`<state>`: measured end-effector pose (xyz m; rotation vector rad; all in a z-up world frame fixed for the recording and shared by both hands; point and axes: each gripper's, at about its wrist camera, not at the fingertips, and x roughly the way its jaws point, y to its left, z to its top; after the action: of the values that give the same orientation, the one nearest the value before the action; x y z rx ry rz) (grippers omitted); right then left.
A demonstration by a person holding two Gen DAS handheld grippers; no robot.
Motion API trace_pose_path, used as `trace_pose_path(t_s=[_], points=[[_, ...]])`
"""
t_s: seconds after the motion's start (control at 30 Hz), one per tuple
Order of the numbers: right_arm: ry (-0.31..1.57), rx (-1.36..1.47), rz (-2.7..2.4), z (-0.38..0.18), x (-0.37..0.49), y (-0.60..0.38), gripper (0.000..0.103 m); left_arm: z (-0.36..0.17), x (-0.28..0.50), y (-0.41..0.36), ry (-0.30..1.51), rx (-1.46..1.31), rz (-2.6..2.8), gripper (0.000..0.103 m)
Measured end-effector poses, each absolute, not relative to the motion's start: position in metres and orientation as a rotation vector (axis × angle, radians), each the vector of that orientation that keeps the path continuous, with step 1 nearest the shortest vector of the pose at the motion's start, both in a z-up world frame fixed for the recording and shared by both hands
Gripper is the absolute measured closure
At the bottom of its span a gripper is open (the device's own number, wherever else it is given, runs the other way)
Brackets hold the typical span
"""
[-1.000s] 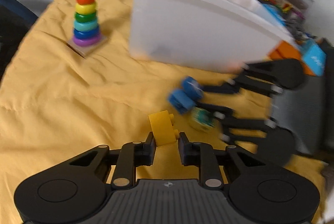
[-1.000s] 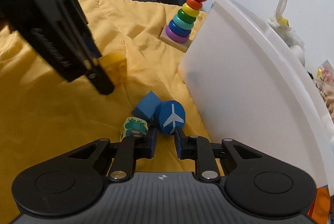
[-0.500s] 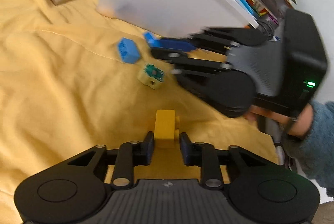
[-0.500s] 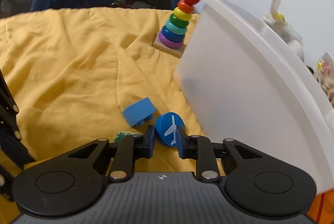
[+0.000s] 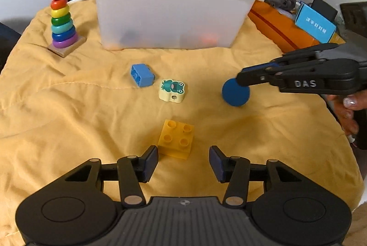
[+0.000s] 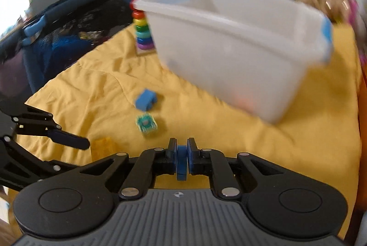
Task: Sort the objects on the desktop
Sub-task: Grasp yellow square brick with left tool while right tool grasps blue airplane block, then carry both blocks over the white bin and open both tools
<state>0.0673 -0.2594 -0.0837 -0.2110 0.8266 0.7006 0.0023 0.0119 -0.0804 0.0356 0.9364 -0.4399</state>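
Four loose toys show on your yellow quilt (image 5: pixel 68 108), which is the biggest thing here and fills both views; next in size is the white bin (image 5: pixel 169 14) at the far side, and through its cloudy wall you can make out a dark shape and an orange one, so some sorting looks done already, though what those pieces are you cannot tell; the ring stack (image 5: pixel 60 19) stands upright just left of the bin and looks untouched.

Your right gripper (image 6: pixel 182 157) is clamped tight on the blue disc (image 5: pixel 235 92), holding it edge-on between the pads and clear of the quilt, off to the right of the other pieces; that one seems bound for the bin and is not there yet.

Your left gripper (image 5: pixel 183 162) has its jaws opening, about half spread; the yellow brick (image 5: pixel 176 141) sits studs-up on the quilt just ahead of the left pad and nothing presses on it.

Left to do, as far as you can judge: the disc in hand, the yellow brick, the blue brick (image 5: pixel 142 75) and the small frog block (image 5: pixel 172 91) just beside it, both lying mid-quilt.
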Motion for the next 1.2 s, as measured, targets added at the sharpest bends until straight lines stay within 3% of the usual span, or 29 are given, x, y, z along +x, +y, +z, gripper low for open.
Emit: trace_pose_path(t_s=[0.3,0.37,0.47,0.67,0.77,1.2], points=[[0.825,-0.234,0.673,-0.088,0.057,-0.262,0.089,-0.085,0.012,0.003,0.911,0.060,-0.428,0.051],[0.827,-0.265,0.662,-0.092,0.058,-0.258,0.086,-0.086,0.015,0.003,0.908,0.044,-0.443,0.065],[0.831,-0.271,0.656,-0.095,0.062,-0.256,0.084,-0.087,0.016,0.001,0.914,0.039,-0.442,0.065],[0.846,-0.281,0.678,-0.099,0.064,-0.247,0.084,-0.088,0.015,0.000,0.913,0.044,-0.450,0.065],[0.858,-0.302,0.684,-0.107,0.063,-0.241,0.092,-0.084,0.014,0.000,0.908,0.044,-0.439,0.066],[0.696,-0.274,0.666,-0.039,0.068,-0.251,0.092,0.025,0.047,-0.001,0.610,0.057,-0.413,0.066]])
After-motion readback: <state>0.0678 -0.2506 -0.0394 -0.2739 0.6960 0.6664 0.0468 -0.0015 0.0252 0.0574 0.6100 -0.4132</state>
